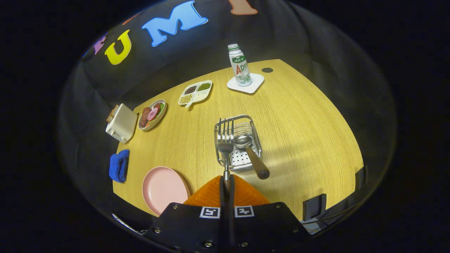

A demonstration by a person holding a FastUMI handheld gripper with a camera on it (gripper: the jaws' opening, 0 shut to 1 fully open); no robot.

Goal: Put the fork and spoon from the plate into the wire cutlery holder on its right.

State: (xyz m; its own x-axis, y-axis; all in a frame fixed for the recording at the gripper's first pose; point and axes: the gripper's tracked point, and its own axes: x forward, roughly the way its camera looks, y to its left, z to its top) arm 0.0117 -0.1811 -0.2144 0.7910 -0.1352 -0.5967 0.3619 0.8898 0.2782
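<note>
The gripper (227,182) points forward and down over the wooden worktop (299,133), its jaws closed tight on the handle of the fork (225,140). The fork stands tines-up just ahead of the fingertips, its head over the near left part of the wire cutlery holder (242,121). The spoon (248,147) already lies in the holder, bowl inside, its dark handle leaning out over the near right rim. The pink plate (163,189) sits bare to the left of the fingers. Beyond the holder a plastic bottle (239,65) stands on a white coaster (255,86); its label print is too small to make out. Further left are a divided dish of beans (195,93), a plate of food (152,114), a white toaster (121,123) and a blue cloth (119,165).
</note>
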